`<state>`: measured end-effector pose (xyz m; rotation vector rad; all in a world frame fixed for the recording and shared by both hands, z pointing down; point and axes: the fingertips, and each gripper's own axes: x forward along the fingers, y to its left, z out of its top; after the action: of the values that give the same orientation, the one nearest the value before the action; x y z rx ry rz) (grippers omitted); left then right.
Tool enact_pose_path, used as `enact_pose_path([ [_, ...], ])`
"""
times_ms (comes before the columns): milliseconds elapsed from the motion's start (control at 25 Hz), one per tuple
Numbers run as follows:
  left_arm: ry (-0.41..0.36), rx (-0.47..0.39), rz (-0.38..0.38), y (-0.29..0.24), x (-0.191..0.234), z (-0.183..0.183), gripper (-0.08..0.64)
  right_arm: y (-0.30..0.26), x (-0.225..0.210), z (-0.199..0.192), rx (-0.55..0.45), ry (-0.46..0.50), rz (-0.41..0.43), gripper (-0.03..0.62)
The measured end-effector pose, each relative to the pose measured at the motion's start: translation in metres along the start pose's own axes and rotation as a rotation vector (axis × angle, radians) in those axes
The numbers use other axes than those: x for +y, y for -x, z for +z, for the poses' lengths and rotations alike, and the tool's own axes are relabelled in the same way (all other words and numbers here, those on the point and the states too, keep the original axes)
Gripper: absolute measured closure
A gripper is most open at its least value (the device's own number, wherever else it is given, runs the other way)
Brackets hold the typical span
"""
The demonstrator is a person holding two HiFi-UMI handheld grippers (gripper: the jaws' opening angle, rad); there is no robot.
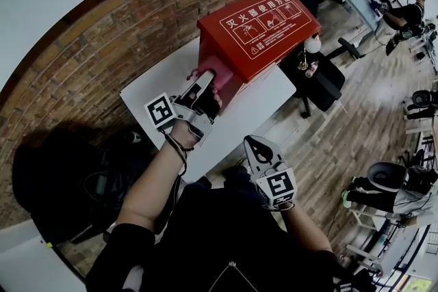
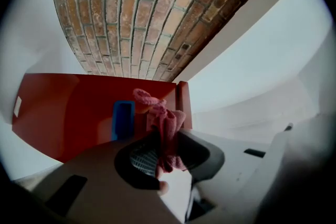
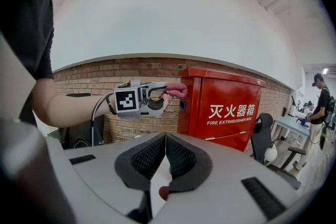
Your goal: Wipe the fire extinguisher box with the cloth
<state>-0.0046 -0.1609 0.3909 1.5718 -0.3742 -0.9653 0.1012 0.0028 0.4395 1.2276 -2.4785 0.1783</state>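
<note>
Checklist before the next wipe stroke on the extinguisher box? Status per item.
1. Cloth gripped by the left hand-held gripper: ok, jaws shut on it.
2. Cloth up at the side face of the fire extinguisher box: ok. Actual contact: cannot tell.
3. Blue fitting on that face, close beside the cloth, free of snagging: cannot tell.
4. Right hand-held gripper out of the way: ok, shut on nothing, back from the box.
5. Box upright on the table: ok.
</note>
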Motion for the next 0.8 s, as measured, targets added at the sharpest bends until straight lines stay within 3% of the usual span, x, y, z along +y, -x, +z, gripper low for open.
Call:
enact_pose_path([
  [400, 0.006, 0.02, -0.071, -0.014, -0.029, 0.001, 0.448, 0.003, -0.004, -0.002, 0.001, -0.012, -0.006, 0.572],
  [800, -0.019, 0.01, -0.069, -0.016, -0.029, 0.021, 0.448, 0.003, -0.004, -0.006, 0.015, -0.016, -0.004, 0.572],
])
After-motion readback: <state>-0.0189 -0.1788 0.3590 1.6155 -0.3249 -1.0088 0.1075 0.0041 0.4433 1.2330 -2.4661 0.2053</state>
